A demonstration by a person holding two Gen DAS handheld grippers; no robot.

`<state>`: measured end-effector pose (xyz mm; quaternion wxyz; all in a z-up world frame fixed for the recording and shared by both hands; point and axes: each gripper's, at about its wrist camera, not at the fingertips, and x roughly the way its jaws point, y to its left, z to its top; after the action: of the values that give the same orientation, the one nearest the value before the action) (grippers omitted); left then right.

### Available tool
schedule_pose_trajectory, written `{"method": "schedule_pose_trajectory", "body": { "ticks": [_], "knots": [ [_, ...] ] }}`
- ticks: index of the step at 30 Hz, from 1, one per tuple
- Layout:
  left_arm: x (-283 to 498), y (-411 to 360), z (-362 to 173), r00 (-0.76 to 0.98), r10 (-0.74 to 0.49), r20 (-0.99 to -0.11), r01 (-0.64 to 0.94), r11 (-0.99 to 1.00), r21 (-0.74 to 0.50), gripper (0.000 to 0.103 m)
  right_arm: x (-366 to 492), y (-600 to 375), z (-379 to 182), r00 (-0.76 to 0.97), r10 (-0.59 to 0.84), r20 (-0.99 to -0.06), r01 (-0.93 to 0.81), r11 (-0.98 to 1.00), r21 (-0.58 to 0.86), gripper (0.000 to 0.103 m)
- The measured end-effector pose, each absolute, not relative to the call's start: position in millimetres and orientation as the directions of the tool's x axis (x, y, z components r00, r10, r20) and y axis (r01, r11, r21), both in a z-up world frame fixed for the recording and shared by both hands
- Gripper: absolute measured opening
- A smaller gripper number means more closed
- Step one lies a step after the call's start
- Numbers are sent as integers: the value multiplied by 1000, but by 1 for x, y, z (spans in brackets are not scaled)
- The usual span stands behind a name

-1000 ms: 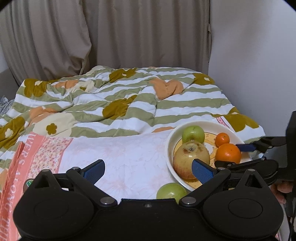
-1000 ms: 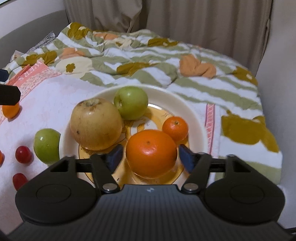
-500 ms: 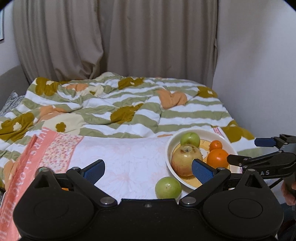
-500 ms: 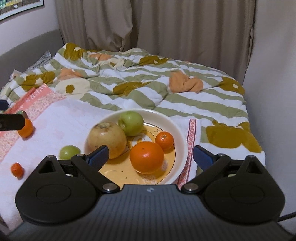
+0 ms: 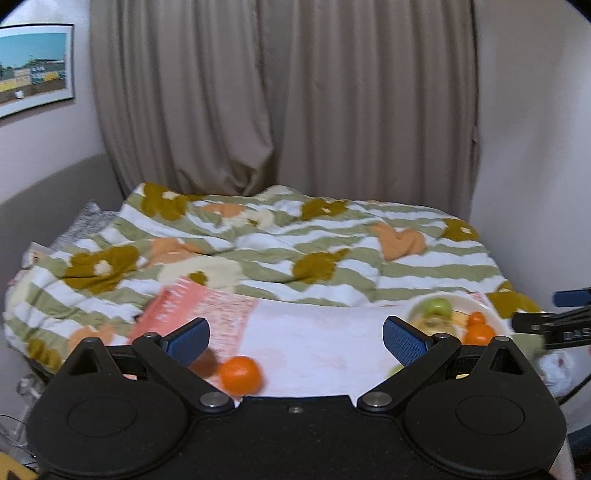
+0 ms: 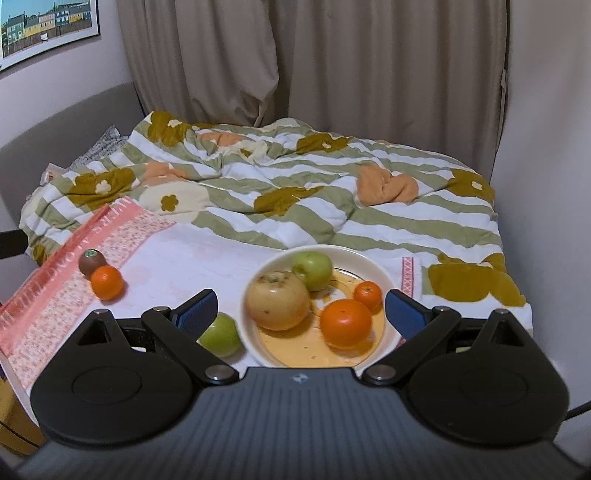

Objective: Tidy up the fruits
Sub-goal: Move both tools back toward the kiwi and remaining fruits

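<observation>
A white plate point(image 6: 384, 275) on the bed holds a large yellow apple point(image 6: 277, 299), a green apple point(image 6: 313, 269), a big orange point(image 6: 345, 323) and a small tangerine point(image 6: 367, 294). Another green apple point(image 6: 221, 336) lies just left of the plate. An orange point(image 6: 106, 282) and a brown kiwi point(image 6: 91, 261) sit further left on the cloth. My right gripper point(image 6: 300, 314) hangs open above the plate's near edge, nothing between its fingers. My left gripper point(image 5: 295, 338) is open and empty over the white cloth, with the orange point(image 5: 240, 374) near its left finger. The plate point(image 5: 491, 314) lies at its right.
A white and pink cloth point(image 6: 192, 258) covers the near part of the bed; a rumpled striped floral blanket point(image 6: 295, 184) lies behind it. Curtains point(image 6: 332, 66) hang at the back, a wall point(image 6: 546, 147) stands close on the right, and a picture point(image 6: 48, 26) hangs upper left.
Both grippers have risen and pulled back from the plate. The right gripper's jaws opened wide around the big orange, which stays on the plate. The left view has swung leftward.
</observation>
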<state>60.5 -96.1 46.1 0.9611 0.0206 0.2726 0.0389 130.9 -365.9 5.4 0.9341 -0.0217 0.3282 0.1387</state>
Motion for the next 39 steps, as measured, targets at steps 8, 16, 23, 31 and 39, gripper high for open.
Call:
{"method": "schedule_pose_trajectory", "body": {
  "ticks": [8,16,23,31,39],
  "knots": [
    [61,-27,41,849,84,-522,-60,996,62,102,102,-321,6,760,206,-616,-212,975,65,103],
    [76,18,18,819,-16,-573,64,996,64,102,85,-268,-18,741,112,-662,-70,993,90,103],
    [98,45,-8,781,-112,-614,190,980,64,101,78,-230,-45,700,21,-714,40,997,69,103],
    [132,51,-39,724,-222,-653,349,935,69,99,78,-202,-71,663,-74,-745,178,982,61,103],
    [167,36,-70,651,-288,-702,470,879,76,90,88,-186,-96,627,-136,-767,257,966,39,101]
  ]
}}
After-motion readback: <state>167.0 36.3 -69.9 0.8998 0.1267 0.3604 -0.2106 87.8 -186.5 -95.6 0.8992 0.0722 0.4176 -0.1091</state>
